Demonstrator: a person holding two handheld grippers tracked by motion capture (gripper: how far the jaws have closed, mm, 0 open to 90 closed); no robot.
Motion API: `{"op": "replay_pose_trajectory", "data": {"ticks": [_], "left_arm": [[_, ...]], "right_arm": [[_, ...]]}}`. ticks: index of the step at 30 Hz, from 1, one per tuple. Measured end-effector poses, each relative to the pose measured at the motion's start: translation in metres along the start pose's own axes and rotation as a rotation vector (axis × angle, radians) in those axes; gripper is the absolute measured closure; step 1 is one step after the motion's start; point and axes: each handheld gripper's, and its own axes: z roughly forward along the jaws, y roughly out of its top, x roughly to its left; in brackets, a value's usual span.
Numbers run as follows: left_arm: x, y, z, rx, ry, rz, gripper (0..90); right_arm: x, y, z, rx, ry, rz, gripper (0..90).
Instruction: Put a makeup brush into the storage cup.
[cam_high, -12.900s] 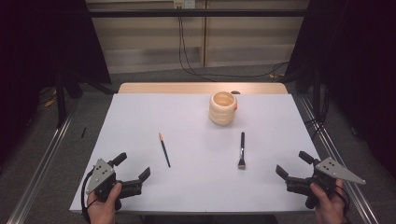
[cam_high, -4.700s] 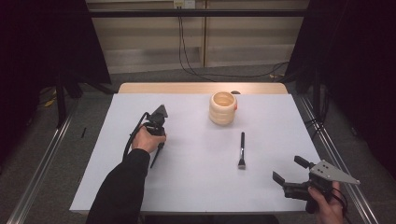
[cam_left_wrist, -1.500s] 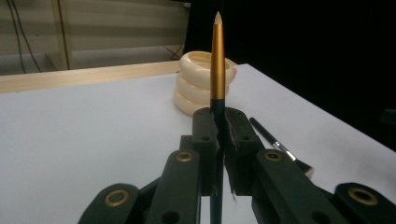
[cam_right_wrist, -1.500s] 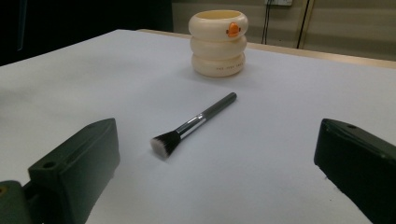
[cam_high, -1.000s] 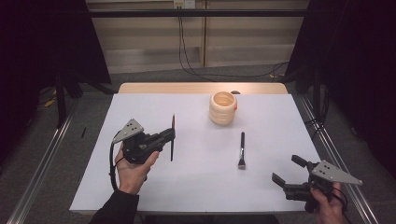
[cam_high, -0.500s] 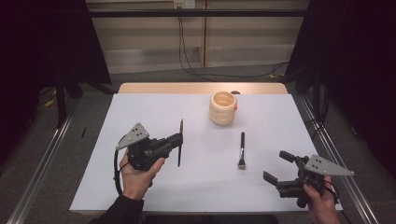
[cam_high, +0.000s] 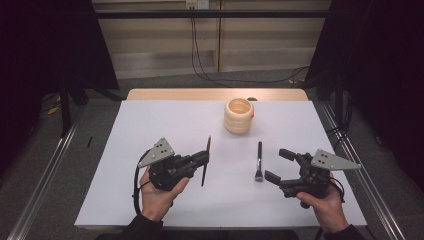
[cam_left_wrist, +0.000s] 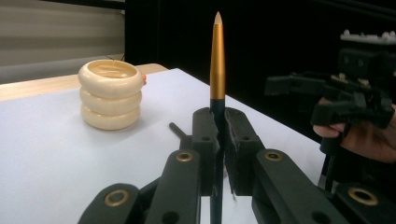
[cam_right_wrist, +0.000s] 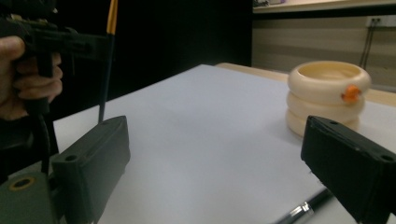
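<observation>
Two brushes in play, w/ a cream ringed pot (cam_high: 239, 115) at the far side of the white table (cam_high: 150, 120). Left gripper (cam_high: 204, 159) has its jaws pressed together on the thin brush (cam_high: 205, 161), pinching the dark handle just below the gold band; in the left gripper view the brush (cam_left_wrist: 217, 60) stands nearly upright w/ the pale tip on top, its lower end running down between the jaws. Pot (cam_left_wrist: 110, 93) sits ahead and to the left of those jaws, well apart. Right gripper (cam_high: 282, 165) is spread wide, holding nothing, low over the table. The flat brush (cam_high: 258, 161) lies on the table just beside its jaw tips, toward the left hand; long axis runs near-to-far, bristle end nearest the person, handle pointing toward the pot. In the right gripper view only its metal collar (cam_right_wrist: 299, 211) peeks out low between the jaws, so the gripper isn't yet around it. Likely goal, as a guess: both brushes into the pot. Right hand (cam_high: 322, 207) is clearly the nearer one to the flat brush; jaws would need to straddle the handle across its length before closing.
</observation>
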Motion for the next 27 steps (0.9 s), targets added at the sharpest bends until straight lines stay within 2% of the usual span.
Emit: {"op": "replay_pose_trajectory", "data": {"ticks": [2,4,7,8,10,11,17,18,19,22,23,24,25,26,27], "left_arm": [[-0.003,0.000,0.002,0.002,-0.003,0.003,83.9],[-0.003,-0.001,0.005,0.007,0.000,0.009,83.8],[-0.002,-0.003,0.009,0.012,0.020,0.001,83.9],[-0.001,-0.005,0.010,0.008,0.006,0.006,83.9],[-0.002,-0.005,0.011,0.010,0.008,0.002,83.9],[-0.002,-0.007,0.013,0.015,0.006,0.005,83.9],[-0.006,-0.011,0.019,0.029,-0.002,0.011,83.8],[-0.006,-0.011,0.019,0.029,-0.002,0.011,83.8],[-0.007,-0.011,0.021,0.030,-0.008,0.010,83.9],[-0.009,-0.011,0.021,0.043,0.009,0.017,83.8],[-0.008,-0.011,0.023,0.041,-0.015,0.019,83.8],[-0.009,-0.011,0.023,0.045,-0.015,0.026,83.9],[-0.009,-0.011,0.023,0.057,0.004,0.034,83.8],[-0.009,-0.011,0.023,0.057,0.004,0.034,83.8],[-0.009,-0.012,0.024,0.053,-0.005,0.026,83.9]], "right_arm": [[0.000,0.002,0.002,0.003,0.018,0.003,7.4],[0.002,0.013,0.011,-0.006,0.057,-0.011,7.6],[0.005,0.022,0.020,-0.004,0.069,-0.035,9.3],[0.007,0.026,0.024,-0.004,0.074,-0.044,9.6],[0.009,0.029,0.027,-0.005,0.074,-0.056,10.2],[0.012,0.035,0.033,-0.010,0.084,-0.077,11.7],[0.023,0.046,0.054,-0.005,0.146,-0.066,22.5],[0.023,0.046,0.054,-0.005,0.146,-0.066,22.5],[0.026,0.048,0.060,0.000,0.158,-0.079,27.6],[0.028,0.050,0.067,-0.002,0.180,-0.077,31.9],[0.029,0.050,0.069,-0.002,0.184,-0.073,34.8],[0.030,0.050,0.073,-0.001,0.199,-0.073,37.7],[0.032,0.050,0.079,0.010,0.210,-0.072,40.8],[0.032,0.050,0.079,0.010,0.210,-0.072,40.8],[0.033,0.049,0.083,0.017,0.218,-0.069,44.9]]}}
